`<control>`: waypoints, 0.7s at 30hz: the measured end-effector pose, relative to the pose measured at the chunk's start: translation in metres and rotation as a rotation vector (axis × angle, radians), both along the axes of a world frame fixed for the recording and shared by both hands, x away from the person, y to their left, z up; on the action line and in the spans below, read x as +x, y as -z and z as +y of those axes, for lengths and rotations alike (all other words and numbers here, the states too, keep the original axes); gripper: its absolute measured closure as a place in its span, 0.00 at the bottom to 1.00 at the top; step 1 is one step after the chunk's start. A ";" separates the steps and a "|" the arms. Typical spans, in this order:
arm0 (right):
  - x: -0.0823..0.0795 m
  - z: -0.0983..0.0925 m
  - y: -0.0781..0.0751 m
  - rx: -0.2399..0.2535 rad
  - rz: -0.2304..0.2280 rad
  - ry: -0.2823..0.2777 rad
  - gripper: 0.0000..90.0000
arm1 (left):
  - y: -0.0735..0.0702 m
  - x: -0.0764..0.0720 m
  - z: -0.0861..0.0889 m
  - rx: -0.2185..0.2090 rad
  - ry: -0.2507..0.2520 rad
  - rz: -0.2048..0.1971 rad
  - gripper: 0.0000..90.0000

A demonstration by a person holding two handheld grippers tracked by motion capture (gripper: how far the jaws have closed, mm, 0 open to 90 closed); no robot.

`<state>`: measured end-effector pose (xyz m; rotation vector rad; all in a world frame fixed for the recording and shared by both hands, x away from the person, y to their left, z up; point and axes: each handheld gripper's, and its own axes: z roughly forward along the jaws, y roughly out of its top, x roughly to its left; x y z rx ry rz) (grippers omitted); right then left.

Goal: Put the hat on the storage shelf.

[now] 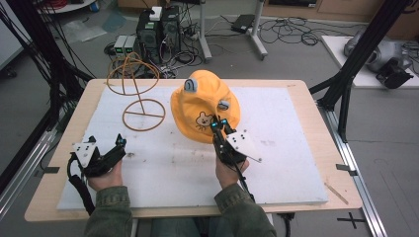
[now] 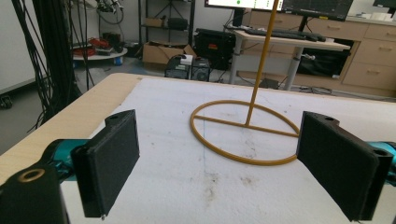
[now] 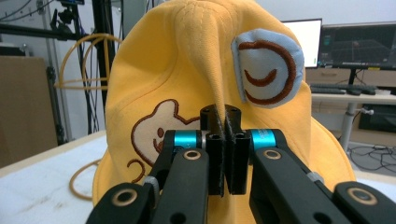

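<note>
While R gripper (image 1: 219, 124) pinches fold of yellow hat (image 1: 203, 101), mid-table beside wire stand (image 1: 140, 94): fabric soft, light, floppy; grip near crown seam, expect sag. L gripper (image 1: 118, 143) jaws wide, empty.

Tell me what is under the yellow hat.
The yellow hat sits over the white mat, its near side pinched by the right gripper. Its spread brim and crown cover whatever lies beneath; the wire stand rises beside it, not under it.
</note>
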<state>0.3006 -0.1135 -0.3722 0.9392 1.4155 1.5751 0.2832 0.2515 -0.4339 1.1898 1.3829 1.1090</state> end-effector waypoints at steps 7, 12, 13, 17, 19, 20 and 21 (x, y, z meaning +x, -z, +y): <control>0.009 -0.010 -0.035 0.027 -0.016 -0.016 1.00 | 0.000 0.000 0.000 -0.001 -0.001 0.000 0.15; 0.021 -0.010 -0.066 0.039 -0.030 -0.039 1.00 | 0.000 0.000 0.000 -0.001 -0.003 0.004 0.15; 0.024 -0.009 -0.072 0.040 -0.036 -0.042 1.00 | 0.000 0.000 0.000 -0.002 -0.003 0.004 0.15; 0.036 -0.002 -0.092 0.064 -0.027 -0.078 1.00 | 0.001 0.000 0.001 -0.003 -0.002 0.006 0.15; 0.047 0.010 -0.108 0.067 -0.025 -0.112 1.00 | 0.001 0.000 0.001 -0.007 -0.002 0.006 0.15; 0.051 0.015 -0.113 0.060 -0.024 -0.129 1.00 | 0.001 0.000 0.001 -0.008 -0.001 0.007 0.15; 0.051 0.015 -0.113 0.060 -0.024 -0.129 1.00 | 0.001 0.000 0.001 -0.009 0.000 0.006 0.15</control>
